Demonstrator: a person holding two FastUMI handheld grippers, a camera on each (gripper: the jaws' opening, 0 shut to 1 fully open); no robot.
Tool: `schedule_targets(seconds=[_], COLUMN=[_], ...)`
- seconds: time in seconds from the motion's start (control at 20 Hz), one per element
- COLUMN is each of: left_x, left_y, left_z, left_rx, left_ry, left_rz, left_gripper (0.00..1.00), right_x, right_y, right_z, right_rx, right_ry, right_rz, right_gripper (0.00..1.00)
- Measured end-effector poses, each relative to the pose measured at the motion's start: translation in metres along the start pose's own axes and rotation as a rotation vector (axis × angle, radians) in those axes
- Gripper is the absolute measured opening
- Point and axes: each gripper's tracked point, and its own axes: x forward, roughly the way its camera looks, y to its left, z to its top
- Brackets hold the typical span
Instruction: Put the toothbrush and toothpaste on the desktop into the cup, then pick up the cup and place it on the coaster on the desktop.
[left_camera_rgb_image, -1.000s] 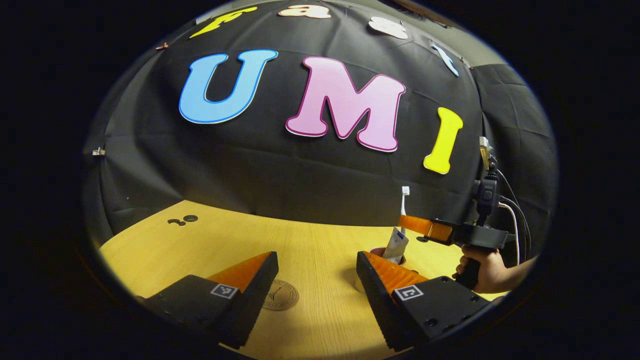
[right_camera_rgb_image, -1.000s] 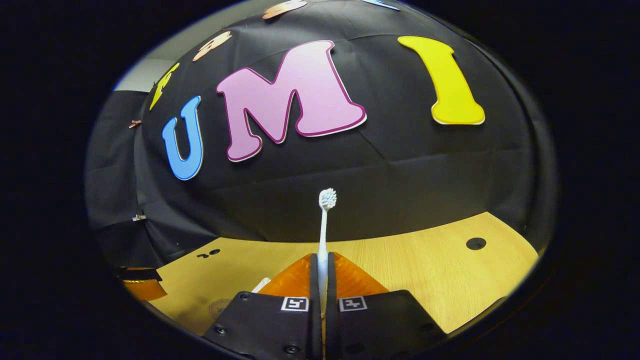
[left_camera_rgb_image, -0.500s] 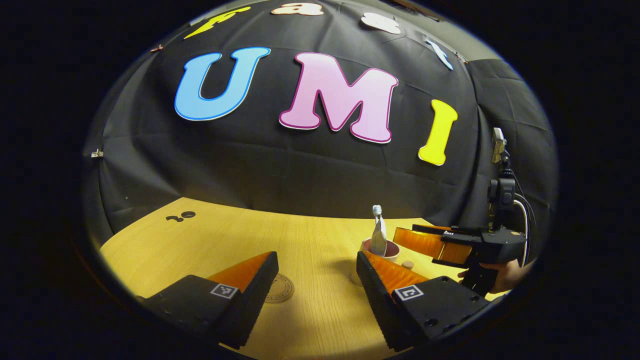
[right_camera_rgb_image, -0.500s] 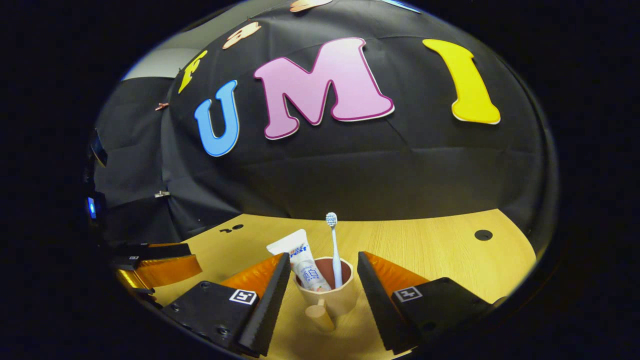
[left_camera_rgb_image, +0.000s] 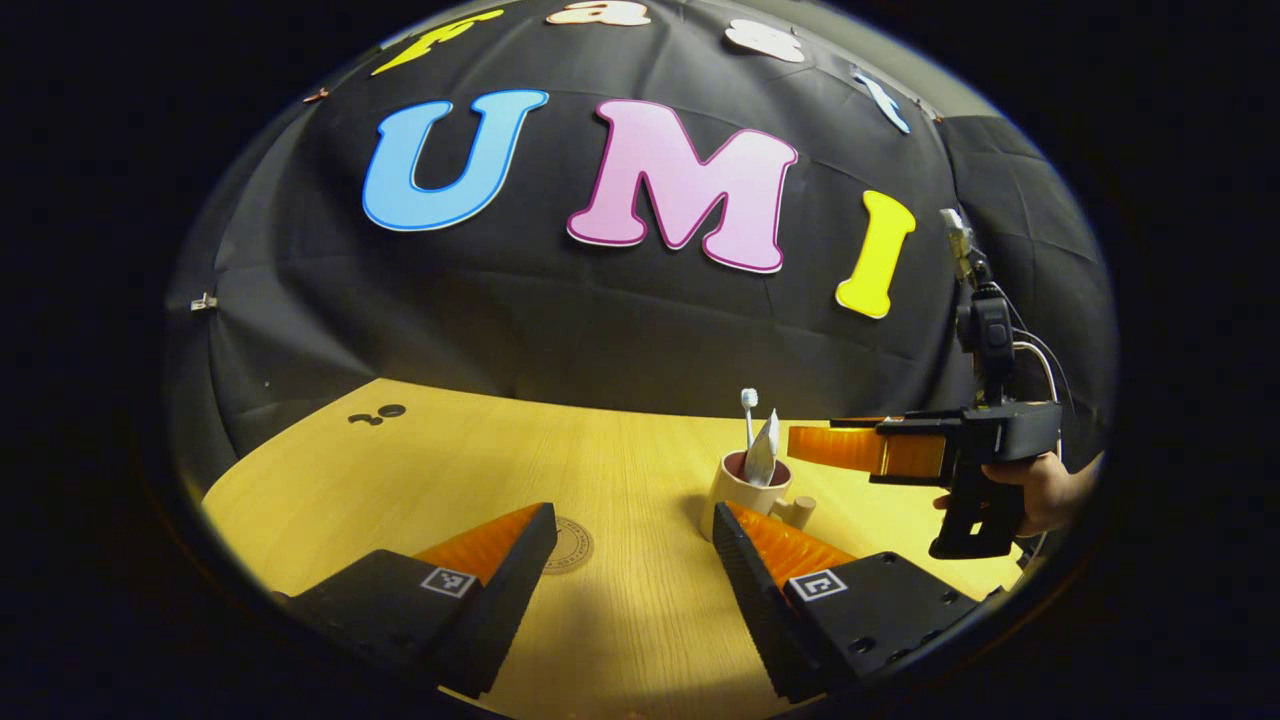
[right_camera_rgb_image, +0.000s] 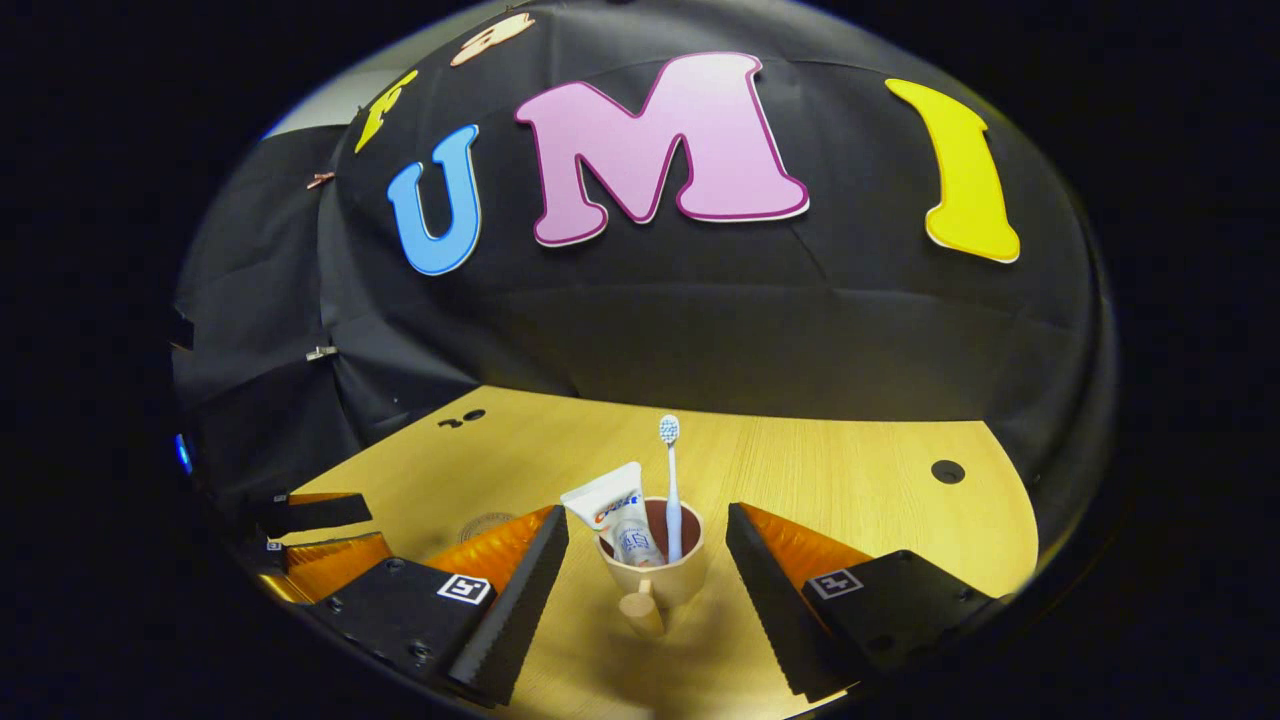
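Note:
A beige cup (right_camera_rgb_image: 655, 585) with a side handle stands on the wooden table (right_camera_rgb_image: 860, 480), holding a white toothbrush (right_camera_rgb_image: 670, 470) upright and a white toothpaste tube (right_camera_rgb_image: 618, 512) leaning left. My right gripper (right_camera_rgb_image: 645, 575) is open, its fingers on either side of the cup without touching it. In the left gripper view the cup (left_camera_rgb_image: 742, 490) stands just beyond my open left gripper (left_camera_rgb_image: 632, 545), with the toothbrush (left_camera_rgb_image: 748, 412) and toothpaste (left_camera_rgb_image: 763, 452) sticking out of it. The round coaster (left_camera_rgb_image: 570, 545) lies on the table between the left fingers. The right gripper (left_camera_rgb_image: 870, 448) hovers right of the cup, held by a hand (left_camera_rgb_image: 1040, 485).
A small dark hole (right_camera_rgb_image: 947, 470) marks the table at the far right, and a pair of dark holes (left_camera_rgb_image: 375, 414) lies at the far left near the black cloth wall. The left gripper (right_camera_rgb_image: 310, 525) appears at the left edge of the right gripper view.
The right gripper let go of the toothbrush into the cup, opened and drew back, lining up level with the cup. The left gripper stayed open and nearly still.

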Motion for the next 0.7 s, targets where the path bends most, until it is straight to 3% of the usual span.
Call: schedule_targets(seconds=[0.15,0.3,0.45,0.7], left_x=[-0.019,-0.034,-0.048,-0.071], left_y=[0.013,0.048,0.070,0.107], left_z=[0.007,0.019,0.027,0.041], left_rx=[0.014,0.041,0.011,0.066], left_ry=[0.016,0.018,0.028,0.037], left_rz=[0.029,0.124,0.160,0.206], left_gripper=[0.98,0.98,0.98,0.98], right_x=[0.001,0.008,0.011,0.013], right_y=[0.007,0.004,0.002,0.001], right_z=[-0.013,-0.024,-0.043,-0.086], right_rx=[0.041,0.018,0.003,0.067], right_ry=[0.114,0.223,0.370,0.613], right_rz=[0.004,-0.018,-0.035,-0.058], right_gripper=[0.98,0.98,0.98,0.98])
